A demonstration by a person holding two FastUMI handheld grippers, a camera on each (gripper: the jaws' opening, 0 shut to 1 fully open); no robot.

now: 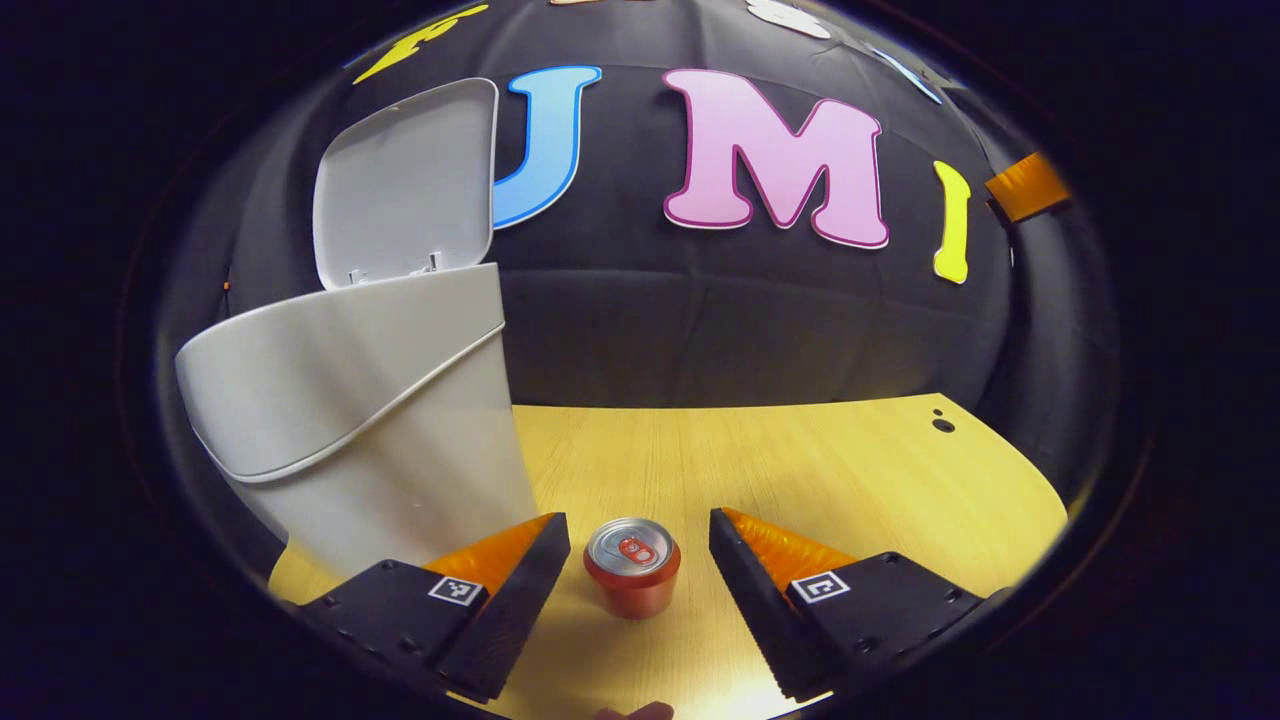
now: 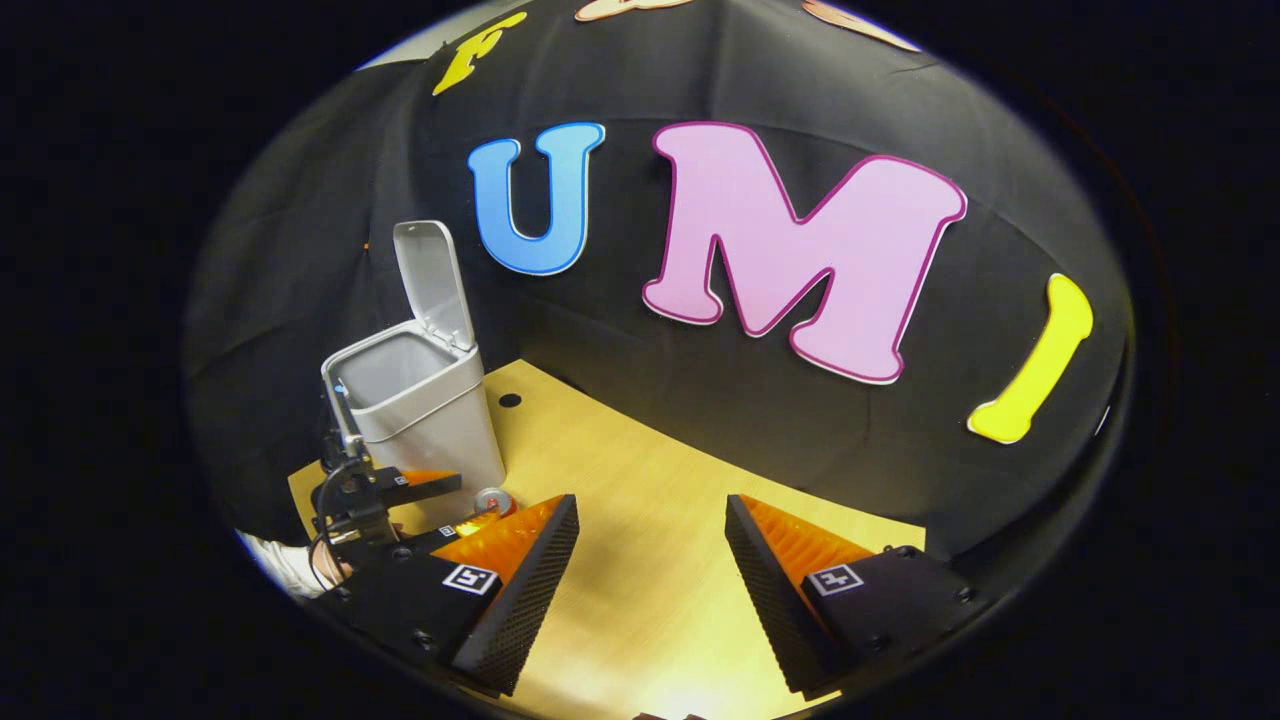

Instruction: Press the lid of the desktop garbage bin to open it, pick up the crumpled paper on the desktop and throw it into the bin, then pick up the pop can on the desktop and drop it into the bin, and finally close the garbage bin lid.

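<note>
Left claw [image 1: 640, 560] spread wide, straddling the small red aluminium pop can [image 1: 632, 566] at bottom centre, not touching it. Grey plastic bin [image 1: 370, 400] upper left on the pale wooden desk [image 1: 800, 460], lid [image 1: 405, 185] up. Can step, I judge; next: close, lift. Right claw [image 2: 650, 560] spread, idle.

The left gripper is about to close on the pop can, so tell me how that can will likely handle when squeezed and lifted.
The pop can stands upright between the open left gripper fingers, so it probably stays put until nudged. Its smooth round wall may slip or roll if tipped. It looks thin-walled, likely denting under a hard squeeze. Whether it is full cannot be told.
</note>
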